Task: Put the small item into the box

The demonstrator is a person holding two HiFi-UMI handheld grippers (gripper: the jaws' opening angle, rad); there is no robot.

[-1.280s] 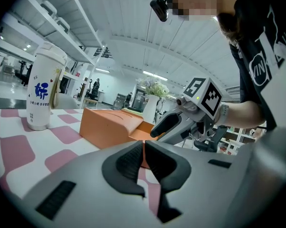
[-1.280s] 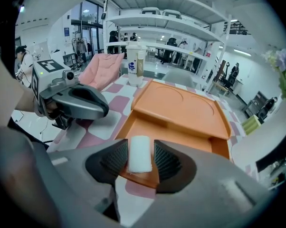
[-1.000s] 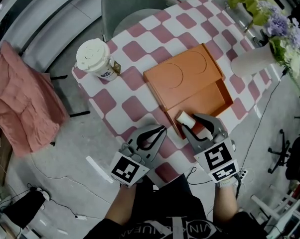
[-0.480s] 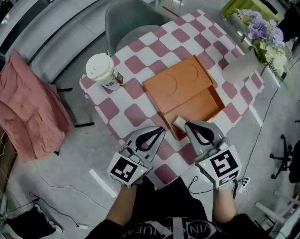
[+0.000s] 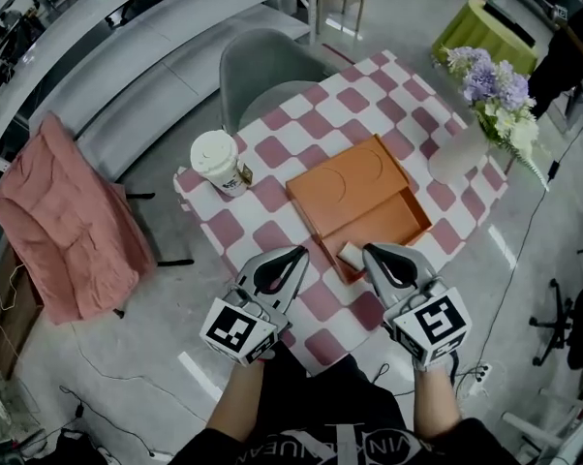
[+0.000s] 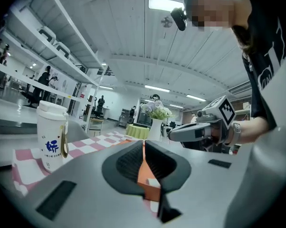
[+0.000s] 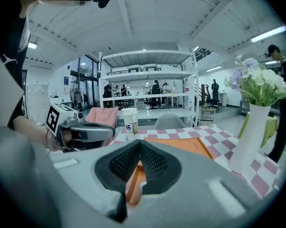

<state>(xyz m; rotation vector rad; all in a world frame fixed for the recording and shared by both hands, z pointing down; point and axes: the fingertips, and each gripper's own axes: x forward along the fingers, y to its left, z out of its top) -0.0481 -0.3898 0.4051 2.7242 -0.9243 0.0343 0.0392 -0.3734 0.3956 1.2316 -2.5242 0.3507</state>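
Note:
The orange box [image 5: 357,194] lies on the checkered table [image 5: 301,143], its lid slid back over an open tray [image 5: 388,223]. The small white item [image 5: 352,253] rests in the tray's near corner. Just beside the item is my right gripper [image 5: 374,253], held above it. Its jaws have just closed and nothing is between them. My left gripper [image 5: 296,257] hangs to the left of the box, shut and empty. In the right gripper view the pads [image 7: 152,163] meet over the box [image 7: 181,144]. In the left gripper view the left gripper [image 6: 144,148] is also closed.
A white lidded cup [image 5: 219,161] stands at the table's left corner. A white vase [image 5: 458,153] with flowers [image 5: 490,90] stands at the right. A grey chair [image 5: 272,76] is behind the table. A pink cloth [image 5: 64,221] hangs over a chair at left.
A second ago the right jaws stood wide around the small item at the box. They have since closed empty, leaving it in the tray corner. Both grippers have risen.

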